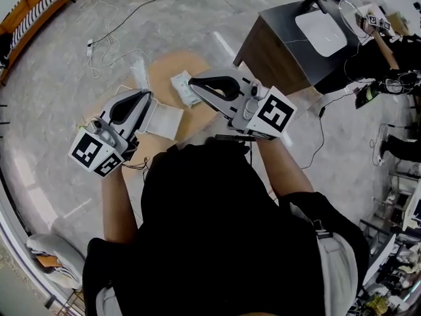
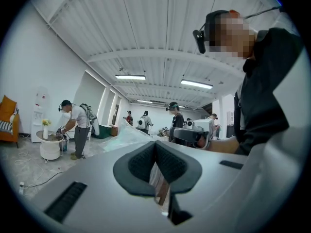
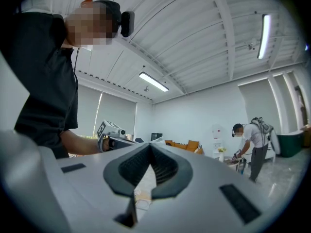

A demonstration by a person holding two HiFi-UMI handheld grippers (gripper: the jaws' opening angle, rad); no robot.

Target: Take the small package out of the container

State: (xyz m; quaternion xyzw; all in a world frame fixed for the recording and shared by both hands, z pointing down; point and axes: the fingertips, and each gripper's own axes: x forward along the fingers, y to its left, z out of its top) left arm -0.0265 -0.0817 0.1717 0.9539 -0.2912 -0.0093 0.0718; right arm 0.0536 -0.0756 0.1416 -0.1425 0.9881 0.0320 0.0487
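**Head view.** Both tools are held above a round table (image 1: 164, 68), near the person's chest.
- The left gripper (image 1: 146, 97) has its jaws together and carries nothing. Its tip is over the near left of the table, just beside a pale flat-sided thing, probably the container (image 1: 164, 120).
- The right gripper (image 1: 193, 81) is likewise closed and empty. Its tip is just beside the small package (image 1: 181, 87), a white packet toward the far middle of the table.
- Whether the packet sits inside anything cannot be settled from this height.
- A clear plastic bag (image 1: 140, 71) lies at the far left.

**Left gripper view.** The left gripper (image 2: 155, 144) points out across the room rather than down. Its pads meet with nothing between them. The right gripper (image 2: 194, 132) shows near, on the right.

**Right gripper view.** The right gripper (image 3: 149, 147) also has its pads touching and is empty. The left gripper (image 3: 111, 131) is near, on the left.

**Hazards, as judged.**
- If closed jaws are lowered onto the packet, they would shove it across the table or off the edge. The jaws must open first.
- The packet looks thin and soft. A pinch on one corner could slip.
- If the container is left unsteadied, it may lift or slide with the packet.
- The two tools are near each other and could knock together on the approach.
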